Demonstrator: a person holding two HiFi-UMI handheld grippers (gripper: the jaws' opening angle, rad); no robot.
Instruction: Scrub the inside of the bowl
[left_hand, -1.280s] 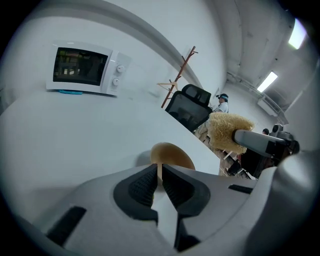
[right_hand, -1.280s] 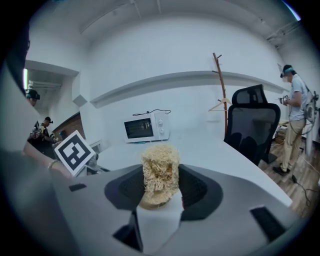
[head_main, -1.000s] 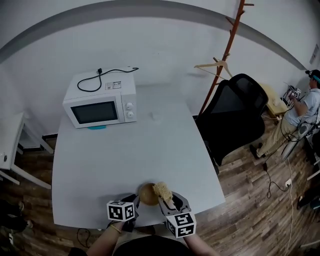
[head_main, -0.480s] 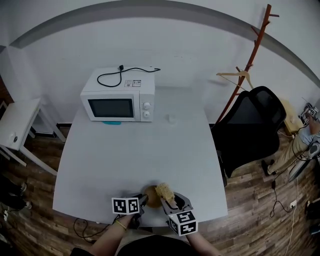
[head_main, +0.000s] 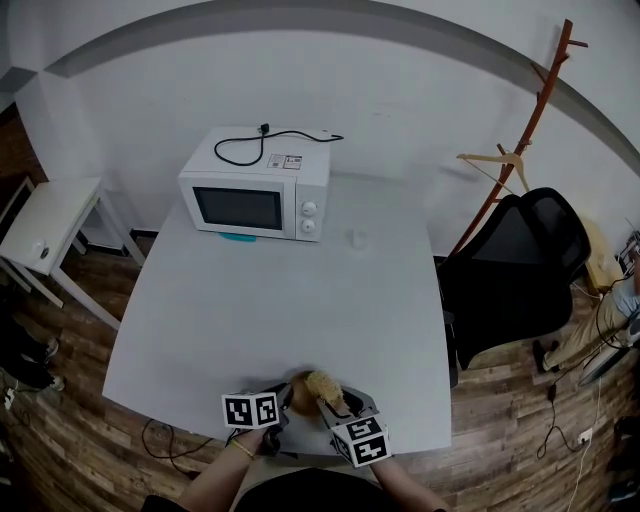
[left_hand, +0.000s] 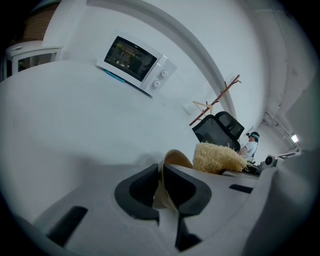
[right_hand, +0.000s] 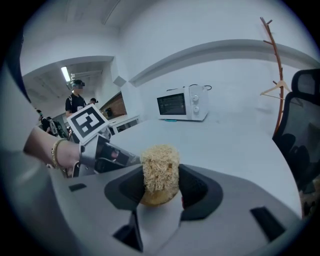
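Note:
A small tan bowl (head_main: 299, 393) sits at the near edge of the grey table (head_main: 270, 300). My left gripper (head_main: 284, 400) holds it from the left. In the left gripper view the bowl's thin rim (left_hand: 170, 161) runs between the pads, and the jaws (left_hand: 162, 184) have just been closing on it. My right gripper (head_main: 331, 399) is shut on a straw-coloured loofah scrubber (head_main: 322, 384), which stands over the bowl's right side. In the right gripper view the scrubber (right_hand: 160, 169) fills the gap between the jaws and the bowl (right_hand: 156, 198) shows just under it.
A white microwave (head_main: 258, 191) with a black cable on top stands at the table's far end, and a small white object (head_main: 357, 239) lies to its right. A black office chair (head_main: 513, 268) and a wooden coat stand (head_main: 529, 125) are on the right. A white side table (head_main: 50, 226) stands on the left.
My right gripper has come down a little, bringing the scrubber closer onto the bowl. The left gripper has rolled slightly at the bowl's rim. The head view has swung, so the table sits differently.

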